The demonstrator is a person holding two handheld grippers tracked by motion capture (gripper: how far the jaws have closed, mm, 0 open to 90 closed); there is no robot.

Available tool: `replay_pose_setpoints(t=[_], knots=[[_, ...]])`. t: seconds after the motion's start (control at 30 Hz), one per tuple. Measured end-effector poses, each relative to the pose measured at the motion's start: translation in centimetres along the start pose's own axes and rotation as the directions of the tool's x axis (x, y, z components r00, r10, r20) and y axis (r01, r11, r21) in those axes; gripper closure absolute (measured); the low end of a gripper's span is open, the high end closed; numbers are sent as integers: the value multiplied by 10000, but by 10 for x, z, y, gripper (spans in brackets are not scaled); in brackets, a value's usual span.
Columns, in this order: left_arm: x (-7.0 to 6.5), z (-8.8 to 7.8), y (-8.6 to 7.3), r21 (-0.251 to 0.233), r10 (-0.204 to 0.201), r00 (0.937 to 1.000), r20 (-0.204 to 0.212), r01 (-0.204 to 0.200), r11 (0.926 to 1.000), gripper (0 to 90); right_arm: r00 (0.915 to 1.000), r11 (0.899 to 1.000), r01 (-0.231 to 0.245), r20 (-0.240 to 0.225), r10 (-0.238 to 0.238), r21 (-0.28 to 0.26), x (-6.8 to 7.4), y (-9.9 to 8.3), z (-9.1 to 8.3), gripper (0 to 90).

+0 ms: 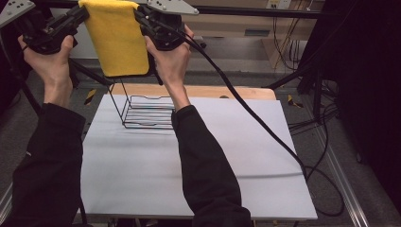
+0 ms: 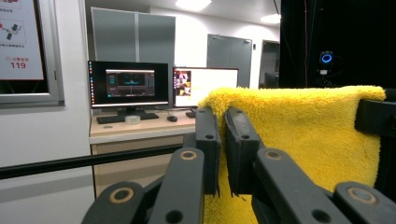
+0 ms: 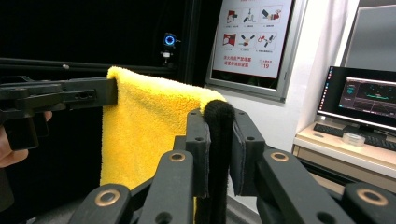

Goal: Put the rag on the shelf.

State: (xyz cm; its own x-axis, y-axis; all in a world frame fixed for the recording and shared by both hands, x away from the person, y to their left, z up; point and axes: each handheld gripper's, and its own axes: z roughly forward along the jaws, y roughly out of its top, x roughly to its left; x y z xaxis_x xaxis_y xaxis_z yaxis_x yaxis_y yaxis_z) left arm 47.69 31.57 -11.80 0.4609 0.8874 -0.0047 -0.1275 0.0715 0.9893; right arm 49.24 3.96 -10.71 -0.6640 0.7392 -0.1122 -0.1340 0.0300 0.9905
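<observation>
A yellow towel [image 1: 118, 40] hangs folded, held up in the air by its two top corners above the far end of the table. My left gripper [image 1: 81, 14] is shut on its left corner and my right gripper [image 1: 142, 20] on its right corner. In the left gripper view the jaws [image 2: 222, 128] pinch the fluffy yellow towel [image 2: 303, 135]. In the right gripper view the jaws [image 3: 218, 123] clamp a dark edge of the towel [image 3: 144, 135], and the left gripper [image 3: 109, 91] holds the far corner.
A black wire rack [image 1: 144, 113] stands on the white table cover [image 1: 189, 161] below the towel, near the far edge. A black cable [image 1: 255, 113] trails from the right gripper across the table to the floor. Desks with monitors [image 2: 128, 84] stand beyond.
</observation>
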Motion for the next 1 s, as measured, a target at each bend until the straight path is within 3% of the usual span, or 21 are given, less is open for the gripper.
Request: replay_pose_setpoints(t=[0.33, 0.6, 1.0], knots=[[2, 18, 0, 129, 318, 9994, -167, -316, 9994, 846, 9999, 10000, 50, 152, -51, 78, -15, 1, 11, 797], [10, 27, -13, 414, 355, 9989, -302, -343, 9986, 846, 9986, 9982, 479, 191, -486, 355, -19, -10, 22, 798], [16, 24, -39, 920, 491, 9986, -184, -472, 9946, 846, 9993, 9967, 372, 73, -378, 727, -18, -36, 27, 797]])
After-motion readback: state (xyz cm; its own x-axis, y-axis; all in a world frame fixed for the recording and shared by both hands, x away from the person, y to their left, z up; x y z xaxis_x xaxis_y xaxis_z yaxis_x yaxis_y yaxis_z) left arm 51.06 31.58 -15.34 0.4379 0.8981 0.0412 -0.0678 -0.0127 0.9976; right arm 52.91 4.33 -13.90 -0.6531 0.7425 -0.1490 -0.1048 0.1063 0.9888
